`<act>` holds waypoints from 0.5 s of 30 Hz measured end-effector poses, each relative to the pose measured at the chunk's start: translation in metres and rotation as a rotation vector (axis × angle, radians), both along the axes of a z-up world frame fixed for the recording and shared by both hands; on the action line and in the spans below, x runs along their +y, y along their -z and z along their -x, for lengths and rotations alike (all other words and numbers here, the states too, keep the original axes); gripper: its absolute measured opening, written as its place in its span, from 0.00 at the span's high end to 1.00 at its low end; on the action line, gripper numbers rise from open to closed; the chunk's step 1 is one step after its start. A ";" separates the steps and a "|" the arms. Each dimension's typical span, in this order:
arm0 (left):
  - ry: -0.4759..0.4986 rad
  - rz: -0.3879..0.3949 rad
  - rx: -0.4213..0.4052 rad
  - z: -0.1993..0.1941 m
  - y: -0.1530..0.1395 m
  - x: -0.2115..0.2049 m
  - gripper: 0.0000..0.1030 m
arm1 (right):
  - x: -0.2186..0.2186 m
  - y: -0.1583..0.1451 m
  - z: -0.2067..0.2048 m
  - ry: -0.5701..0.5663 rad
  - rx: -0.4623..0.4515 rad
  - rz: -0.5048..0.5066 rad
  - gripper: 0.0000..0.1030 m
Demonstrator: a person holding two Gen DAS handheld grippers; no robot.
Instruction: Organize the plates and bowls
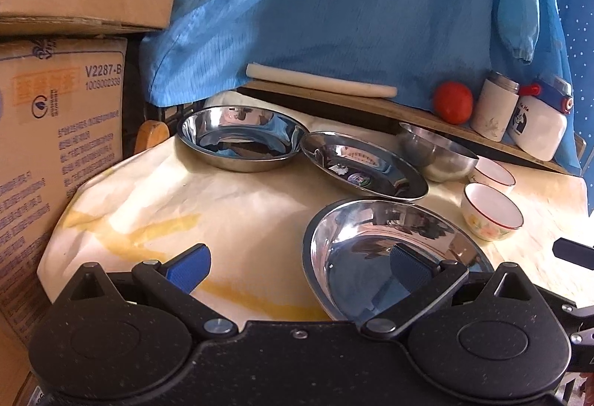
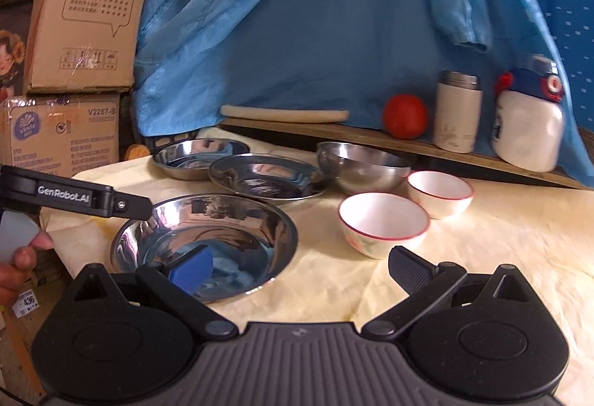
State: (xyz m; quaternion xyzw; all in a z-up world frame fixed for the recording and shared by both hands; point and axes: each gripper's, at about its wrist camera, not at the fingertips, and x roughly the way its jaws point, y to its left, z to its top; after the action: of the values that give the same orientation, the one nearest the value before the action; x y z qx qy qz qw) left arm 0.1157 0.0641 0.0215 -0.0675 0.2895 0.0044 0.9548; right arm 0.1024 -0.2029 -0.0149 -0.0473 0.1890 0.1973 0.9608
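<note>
Pale yellow wrinkled cloth (image 2: 482,257) covers the desk; blue hanging fabric (image 2: 315,35) at twelve o'clock, stacked brown cardboard boxes (image 2: 81,35) at ten. Both the left gripper (image 1: 300,267) and the right gripper (image 2: 300,267) gape, holding nothing.

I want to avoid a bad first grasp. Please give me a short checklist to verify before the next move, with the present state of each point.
1. Left tool open: ok, wide open.
2. Right tool open: ok, holds nothing.
3. Near steel plate free of load: ok, empty.
4. Left tool straddles that plate's rim: cannot tell; one finger is over the plate, contact unclear.
5. Two ceramic bowls apart from the plate: ok, a gap shows.
6. Far plates separate: not ok, one seems to overlap the other.
</note>
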 end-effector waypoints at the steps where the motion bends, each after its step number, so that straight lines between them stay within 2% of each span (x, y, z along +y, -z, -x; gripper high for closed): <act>1: 0.002 -0.001 0.006 -0.002 0.001 0.000 0.01 | 0.002 0.000 -0.002 -0.009 0.003 0.006 0.00; 9: -0.021 0.026 0.029 -0.021 0.002 0.013 0.01 | 0.016 -0.004 -0.026 -0.098 0.032 0.049 0.00; 15: -0.131 0.067 0.017 -0.043 -0.003 0.030 0.01 | 0.029 -0.020 -0.059 -0.190 0.069 0.043 0.00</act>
State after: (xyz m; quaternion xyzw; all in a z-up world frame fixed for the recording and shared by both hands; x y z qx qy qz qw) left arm 0.1586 0.0943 0.0250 -0.1180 0.2926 0.0577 0.9472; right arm 0.1618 -0.1738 0.0052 -0.0789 0.2210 0.2850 0.9294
